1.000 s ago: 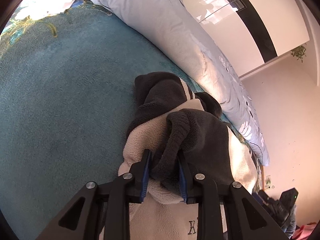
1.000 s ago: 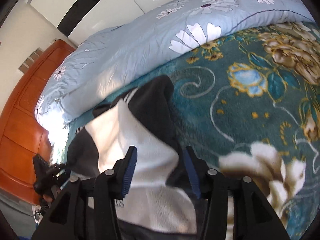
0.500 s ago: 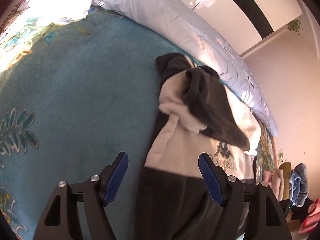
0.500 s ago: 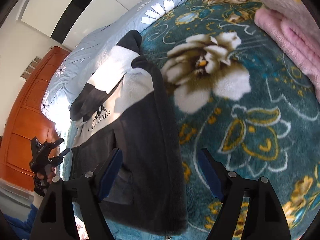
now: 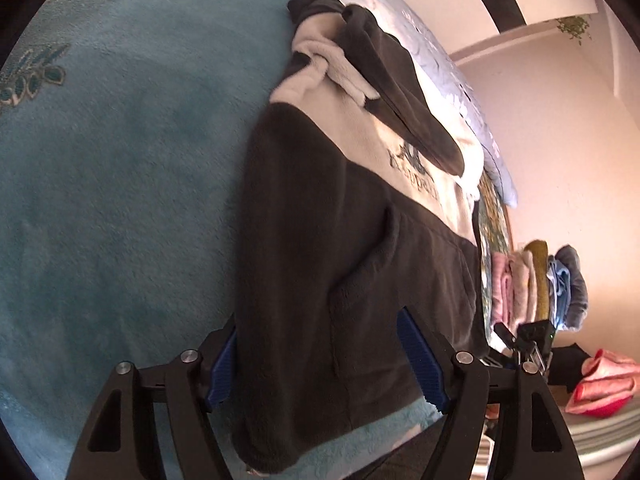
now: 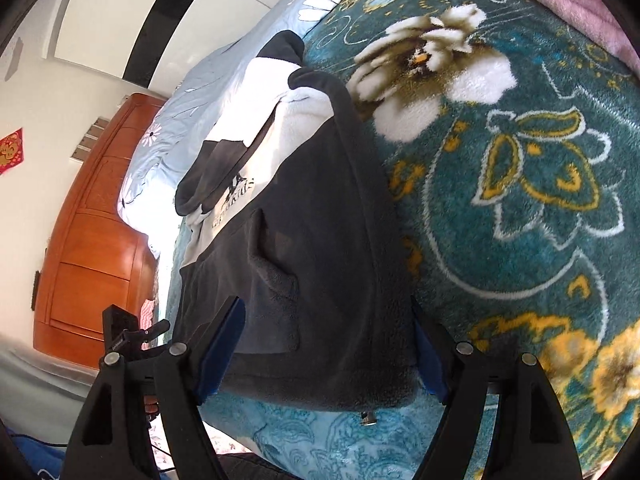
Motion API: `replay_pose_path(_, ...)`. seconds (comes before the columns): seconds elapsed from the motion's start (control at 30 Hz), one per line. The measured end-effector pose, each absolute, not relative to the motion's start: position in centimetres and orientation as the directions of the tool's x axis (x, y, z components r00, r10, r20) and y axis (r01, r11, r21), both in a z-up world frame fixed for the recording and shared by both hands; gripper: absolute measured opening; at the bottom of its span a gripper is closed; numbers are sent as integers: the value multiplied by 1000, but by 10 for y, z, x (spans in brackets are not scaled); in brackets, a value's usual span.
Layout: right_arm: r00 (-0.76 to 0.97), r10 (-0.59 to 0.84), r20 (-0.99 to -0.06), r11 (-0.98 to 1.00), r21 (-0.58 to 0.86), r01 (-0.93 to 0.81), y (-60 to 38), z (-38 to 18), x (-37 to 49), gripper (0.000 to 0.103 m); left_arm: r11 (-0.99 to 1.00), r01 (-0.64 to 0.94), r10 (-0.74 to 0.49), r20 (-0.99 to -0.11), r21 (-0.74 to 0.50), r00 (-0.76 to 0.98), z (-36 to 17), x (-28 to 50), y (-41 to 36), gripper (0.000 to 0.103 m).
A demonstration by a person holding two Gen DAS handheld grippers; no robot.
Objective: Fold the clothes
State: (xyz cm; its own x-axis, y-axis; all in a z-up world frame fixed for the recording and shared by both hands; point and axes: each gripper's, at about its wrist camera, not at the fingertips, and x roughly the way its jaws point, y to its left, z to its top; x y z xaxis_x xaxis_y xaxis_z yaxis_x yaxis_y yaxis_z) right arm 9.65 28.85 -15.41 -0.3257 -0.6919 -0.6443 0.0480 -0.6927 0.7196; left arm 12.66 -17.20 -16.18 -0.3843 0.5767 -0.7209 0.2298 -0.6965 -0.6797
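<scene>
One dark grey and cream fleece jacket (image 5: 320, 216) lies flat on the teal floral bed blanket (image 5: 120, 160), both sleeves apparently folded in; the hem fold remains. The left claw (image 5: 316, 364) and right claw (image 6: 324, 352) both gape wide, empty, over its hem.

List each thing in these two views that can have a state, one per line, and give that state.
fleece jacket: lying flat on the blanket, sleeves folded across its chest, bottom half not yet folded.
left gripper: open, fingers either side of the hem.
right gripper: open, fingers either side of the hem.
stack of clothes: folded, piled.
</scene>
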Motion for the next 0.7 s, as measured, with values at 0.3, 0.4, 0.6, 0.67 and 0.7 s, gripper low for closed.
replay_pose_path(0.3,-362,-777,-515,-538,842,-43,310,-168,99,77,-605,266,636,-657,-750,-406,-171,148,-173,75)
replay_pose_path(0.4,-366,-776,-514,-534,844,-52,308,-167,93,70,-585,289,630,-650,-757,-426,-171,153,-177,73)
replay_pose_path(0.6,-347,-768,-538,-535,837,-116,310,-180,95,25,-634,321,566,-705,-704,-427,-168,162,-183,47)
replay_pose_path(0.67,-340,-766,-546,-537,834,-128,313,-181,97,20,-635,351,549,-722,-688,-422,-170,165,-187,34)
replay_pose_path(0.7,-333,-760,-558,-549,826,-132,313,-181,99,18,-635,363,542,-728,-682,-421,-171,166,-189,26)
